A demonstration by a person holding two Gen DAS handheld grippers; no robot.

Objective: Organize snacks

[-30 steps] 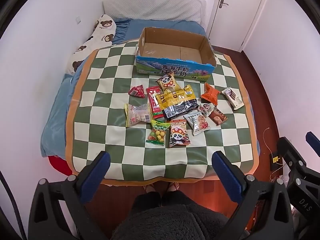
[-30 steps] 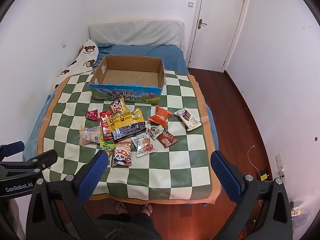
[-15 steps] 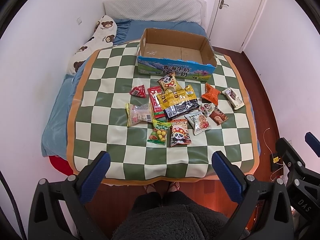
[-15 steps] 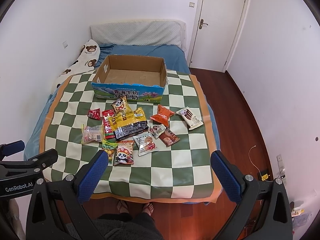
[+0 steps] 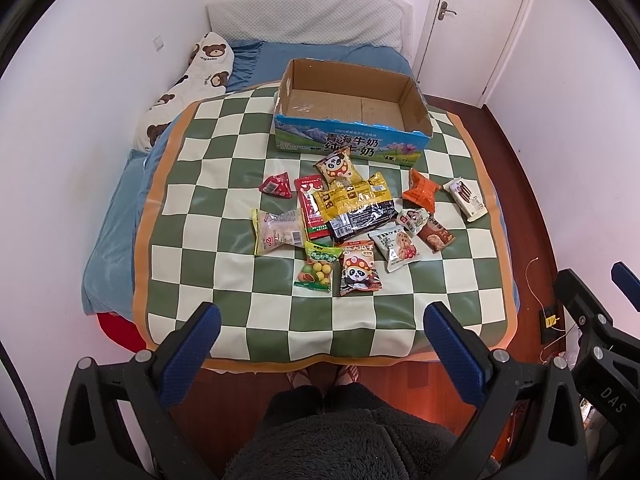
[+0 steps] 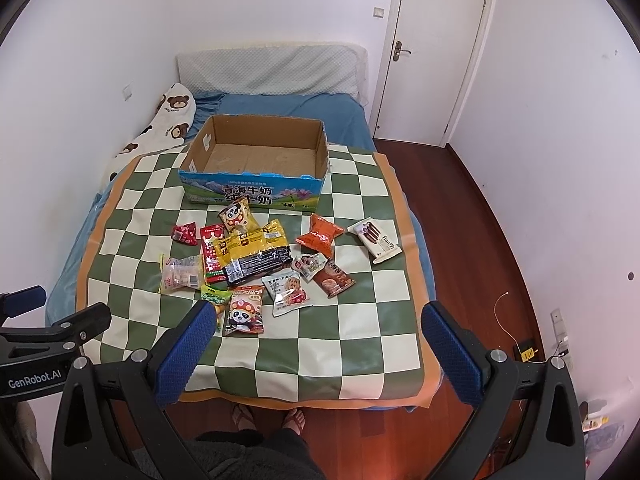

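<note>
Several snack packets lie in a loose cluster on a green-and-white checkered cloth [image 5: 200, 216] [image 6: 360, 320] spread over a bed. Among them are a yellow-and-black bag [image 5: 354, 208] [image 6: 252, 254], an orange packet [image 5: 422, 192] [image 6: 320, 234], a white biscuit pack [image 5: 466, 198] [image 6: 374, 240] and a panda packet [image 5: 358, 268] [image 6: 245, 314]. An empty cardboard box [image 5: 348, 124] [image 6: 256, 166] with a blue printed front stands behind them. My left gripper [image 5: 320, 336] and right gripper [image 6: 316, 332] are both open and empty, held above the near edge of the cloth.
The blue bed [image 5: 108, 216] has a bear-print pillow [image 5: 188, 84] and a grey headboard [image 6: 272, 68]. A white door [image 6: 432, 52] stands at the back right. Red wood floor [image 6: 480, 248] runs along the right side. My feet [image 6: 268, 416] stand at the bed's foot.
Both cameras have moved slightly forward toward the bed, so the snacks and box sit a little lower in view. Both grippers stay open. No snack has moved.
</note>
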